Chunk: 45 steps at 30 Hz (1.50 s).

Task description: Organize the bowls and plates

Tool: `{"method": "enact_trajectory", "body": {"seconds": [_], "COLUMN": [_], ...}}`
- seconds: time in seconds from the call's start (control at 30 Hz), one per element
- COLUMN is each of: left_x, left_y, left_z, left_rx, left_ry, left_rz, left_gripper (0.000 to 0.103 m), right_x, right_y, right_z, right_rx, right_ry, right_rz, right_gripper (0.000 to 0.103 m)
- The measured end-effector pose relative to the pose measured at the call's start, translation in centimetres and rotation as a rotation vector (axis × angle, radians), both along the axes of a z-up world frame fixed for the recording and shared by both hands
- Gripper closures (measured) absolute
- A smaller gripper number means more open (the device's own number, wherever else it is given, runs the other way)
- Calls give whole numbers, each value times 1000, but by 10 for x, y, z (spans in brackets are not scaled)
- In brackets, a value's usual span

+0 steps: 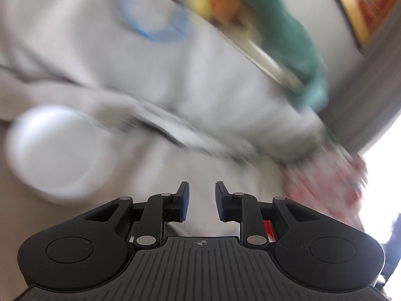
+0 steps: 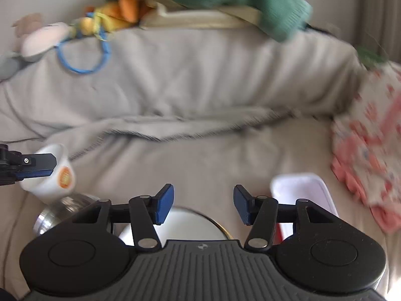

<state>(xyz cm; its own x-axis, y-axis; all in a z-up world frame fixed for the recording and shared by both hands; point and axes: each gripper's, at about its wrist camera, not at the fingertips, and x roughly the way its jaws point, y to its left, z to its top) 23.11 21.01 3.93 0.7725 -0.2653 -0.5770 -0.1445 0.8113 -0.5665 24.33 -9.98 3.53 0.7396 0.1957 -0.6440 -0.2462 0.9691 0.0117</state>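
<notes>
Both tools are between picks: left tool (image 1: 201, 200) and right tool (image 2: 203, 205) spread, empty; small white ceramic bowl (image 1: 54, 155) lies on the grey-sheeted bed (image 1: 175, 95), left; next, close on its rim.

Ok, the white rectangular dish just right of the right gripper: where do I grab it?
Take the white rectangular dish by its thin raised rim, on the long side nearest the right gripper, coming from above, one finger inside and one outside. It lies open side up on soft bedding, so the rim is probably the only edge to pinch.
</notes>
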Motion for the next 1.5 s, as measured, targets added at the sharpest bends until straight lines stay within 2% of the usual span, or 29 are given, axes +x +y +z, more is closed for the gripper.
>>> {"method": "enact_trajectory", "body": {"seconds": [0.1, 0.13, 0.2, 0.27, 0.4, 0.5, 0.57, 0.63, 0.73, 0.87, 0.97, 1.07, 1.2, 1.33, 1.4, 1.5], "left_x": [-11, -14, -17, -17, -8, -4, -3, 1, 9, 18, 25, 39, 64, 82, 80, 79], "left_y": [54, 72, 102, 122, 135, 136, 136, 132, 123, 100, 79, 52, 8, -21, -25, -24], "left_z": [-11, -19, -36, -51, -73, -85, -92, -94, -94, -83, -73, -70, -83, -110, -114, -111], "left_rx": [86, 82, 32, -21, -39, -45, -43, -47, -52, -9, -23, -52, -62, -49, -39, -62], "left_ry": [64, 89, 118, 146, 194, 215, 235, 237, 227, 194, 143, 106, 112, 187, 191, 181], "left_rz": [267, 343, 432, 470, 496, 488, 473, 448, 401, 356, 298, 207, 74, -10, -10, -11], "left_gripper": [77, 77, 77, 77, 77, 77, 77, 77, 77, 78, 78, 78, 77, 76, 76, 74], "right_x": [20, 28, 43, 59, 88, 104, 110, 113, 111, 107, 110, 122, 138, 150, 154, 153], "right_y": [54, 74, 117, 160, 235, 267, 273, 270, 263, 245, 218, 181, 135, 95, 80, 71], "right_z": [13, 15, 11, 0, -38, -77, -100, -116, -119, -100, -85, -75, -74, -87, -96, -101], "right_rx": [19, 26, 32, 39, 11, -30, -30, -12, 3, -1, 1, 8, -27, -8, 38, 62], "right_ry": [14, 29, 70, 115, 178, 251, 308, 367, 397, 340, 309, 295, 274, 341, 403, 431], "right_rz": [110, 143, 204, 255, 292, 261, 228, 230, 261, 286, 275, 228, 132, 63, 49, 34], "right_gripper": [42, 41, 41, 41, 41, 41, 47, 78, 86, 86, 86, 86, 85, 79, 79, 79]}}
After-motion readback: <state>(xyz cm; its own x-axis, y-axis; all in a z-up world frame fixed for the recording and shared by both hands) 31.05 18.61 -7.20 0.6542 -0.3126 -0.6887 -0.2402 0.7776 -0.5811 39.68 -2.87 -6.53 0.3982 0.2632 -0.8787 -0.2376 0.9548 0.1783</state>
